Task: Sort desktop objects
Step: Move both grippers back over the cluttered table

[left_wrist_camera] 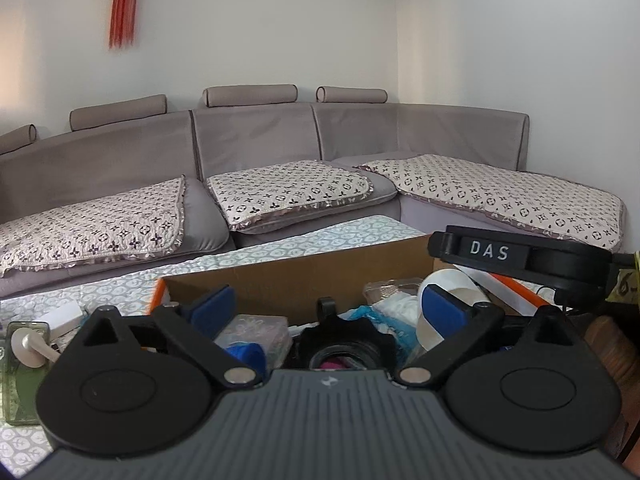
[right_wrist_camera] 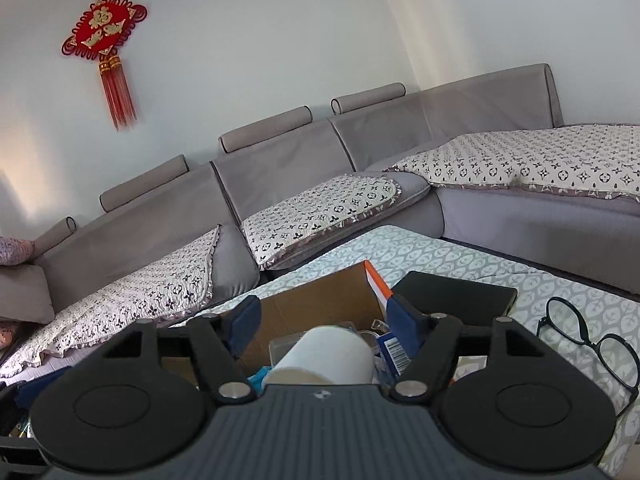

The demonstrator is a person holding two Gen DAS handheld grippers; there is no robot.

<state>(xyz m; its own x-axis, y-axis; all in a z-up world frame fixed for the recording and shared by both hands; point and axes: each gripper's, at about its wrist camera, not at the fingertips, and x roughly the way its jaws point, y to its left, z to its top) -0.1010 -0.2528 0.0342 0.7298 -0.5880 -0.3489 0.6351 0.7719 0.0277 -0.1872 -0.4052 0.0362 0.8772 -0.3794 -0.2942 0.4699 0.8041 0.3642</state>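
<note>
Left wrist view: the left gripper (left_wrist_camera: 326, 308), blue-padded jaws spread wide and holding nothing, hovers over an open brown cardboard box (left_wrist_camera: 296, 276) on a table with a grey leaf-patterned cloth (left_wrist_camera: 120, 284). A white tape roll (left_wrist_camera: 452, 284) lies inside the box at its right; the right gripper (left_wrist_camera: 520, 258) shows above that side.

Right wrist view: the right gripper (right_wrist_camera: 324, 324), jaws apart and empty, sits over the same box (right_wrist_camera: 320, 292); the tape roll (right_wrist_camera: 324, 356) lies below between them. Right of the box lie a flat black case (right_wrist_camera: 456, 292) and black-framed glasses (right_wrist_camera: 592, 344).
</note>
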